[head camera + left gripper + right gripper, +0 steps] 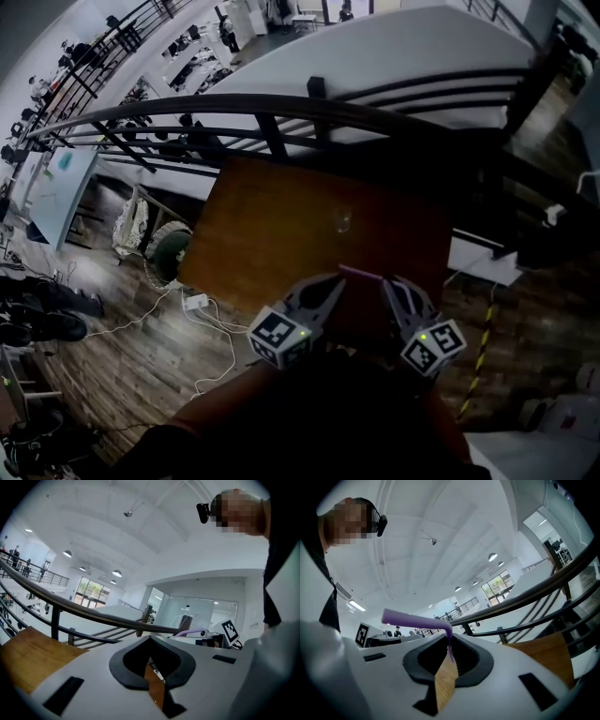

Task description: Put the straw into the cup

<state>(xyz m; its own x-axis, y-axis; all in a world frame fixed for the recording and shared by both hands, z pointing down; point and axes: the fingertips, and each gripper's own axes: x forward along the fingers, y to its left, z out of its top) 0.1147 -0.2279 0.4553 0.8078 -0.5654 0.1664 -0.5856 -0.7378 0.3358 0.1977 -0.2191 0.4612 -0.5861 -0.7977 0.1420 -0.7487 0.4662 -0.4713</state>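
A bent purple straw (417, 619) runs out sideways from my right gripper (449, 645), which is shut on its lower part. In the head view the straw (361, 274) spans the gap between the tips of both grippers, over the near edge of the wooden table (272, 225). The left gripper (334, 283) is shut with nothing in it, and its own view shows the straw (190, 632) farther off beside the other gripper. A small clear cup (343, 220) stands upright on the table, beyond both grippers. The right gripper (388, 285) is level with the left.
A dark curved railing (281, 117) runs along the table's far side. Left of the table, a white cable and power strip (197, 302) lie on the wooden floor. A white box (483, 255) and a yellow-black striped bar (480, 356) are to the right.
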